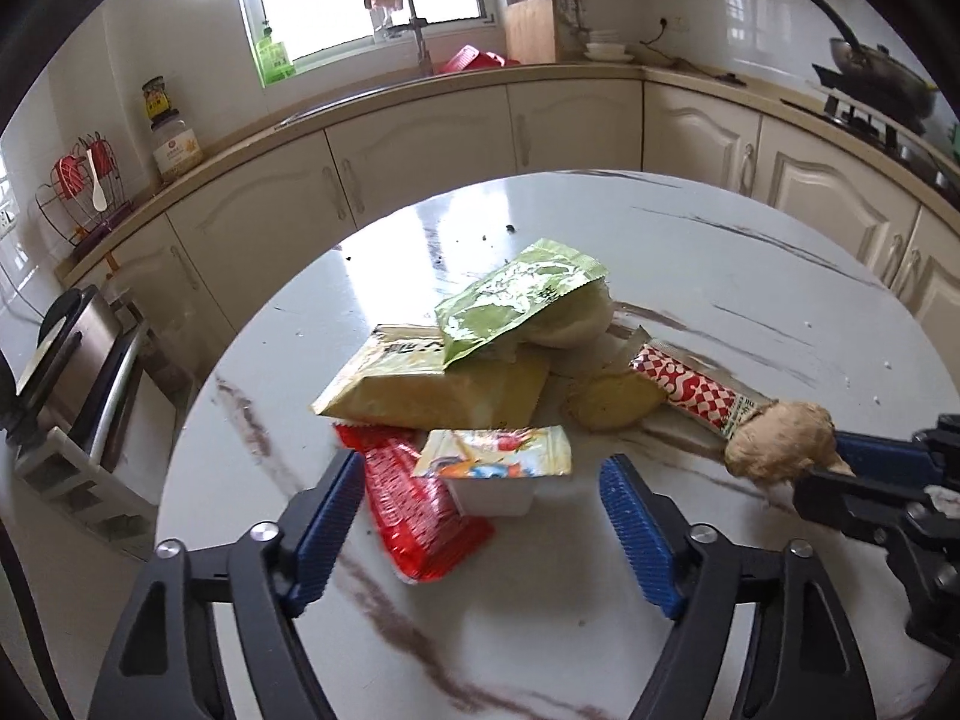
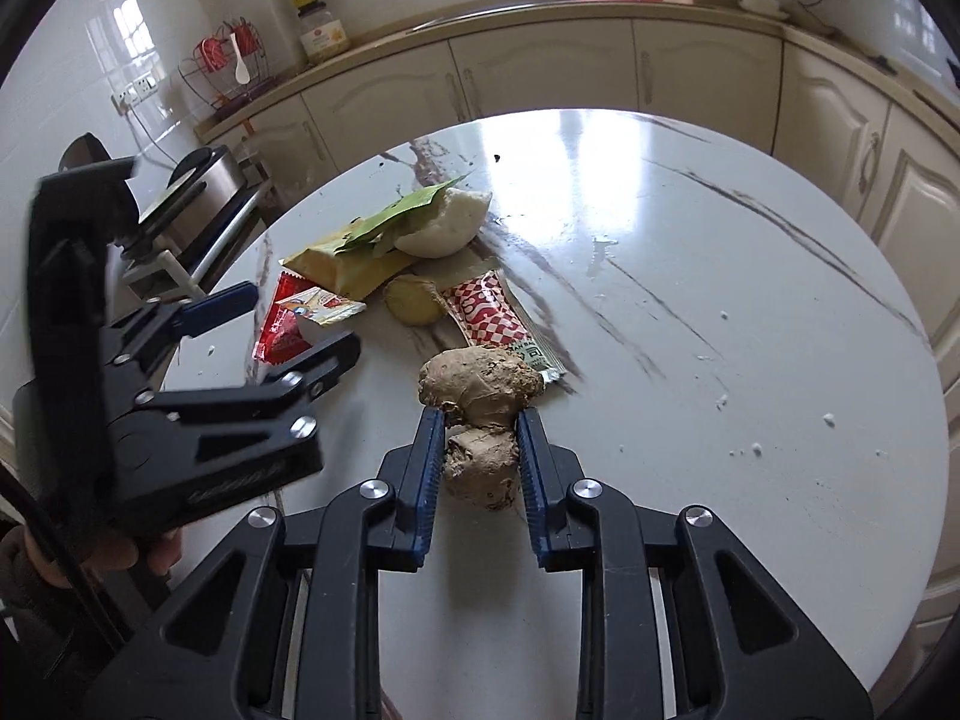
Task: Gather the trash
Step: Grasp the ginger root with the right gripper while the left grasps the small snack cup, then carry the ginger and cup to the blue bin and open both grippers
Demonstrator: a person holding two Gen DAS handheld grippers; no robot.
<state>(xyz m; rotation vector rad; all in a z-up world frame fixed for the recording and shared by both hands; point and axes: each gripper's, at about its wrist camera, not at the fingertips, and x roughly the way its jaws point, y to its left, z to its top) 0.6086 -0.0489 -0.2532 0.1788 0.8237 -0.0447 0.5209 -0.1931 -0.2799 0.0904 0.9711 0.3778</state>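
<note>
Round white marble-look table (image 1: 690,276) with dark veins carries a heap of litter, cream kitchen cabinets (image 1: 420,162) curving behind it.

Left gripper (image 1: 483,516) points down at the near side of the heap, jaws well apart, nothing clamped; the white plastic cup (image 1: 492,489) with its printed foil lid sits in the gap between the blue pads (image 1: 330,516), no pad touching it as far as the view shows. From the right wrist view the same gripper comes in from the left edge, a hand partly visible at its grip.

Right gripper (image 2: 480,462) has its jaws closed narrow on a ginger root (image 2: 480,414), both blue pads pressed on its lower lobe, upper lobe sticking out past the tips. The root is at the near right end of the heap, just beside the end of the red-white checked wrapper (image 2: 486,312).

Heap, big to small:
- yellow snack bag (image 1: 432,384), flat in the middle
- green packet (image 1: 516,300) lying tilted on the yellow bag and on a white steamed bun (image 1: 576,324)
- red wrapper (image 1: 414,516) under the cup, sticking out toward the left gripper
- checked wrapper, running from the bun toward the ginger root
- yellowish ginger slice (image 1: 612,402) between the yellow bag and the checked wrapper

Dark crumbs (image 1: 480,237) on the far part of the table, white specks (image 2: 744,453) on the right.
</note>
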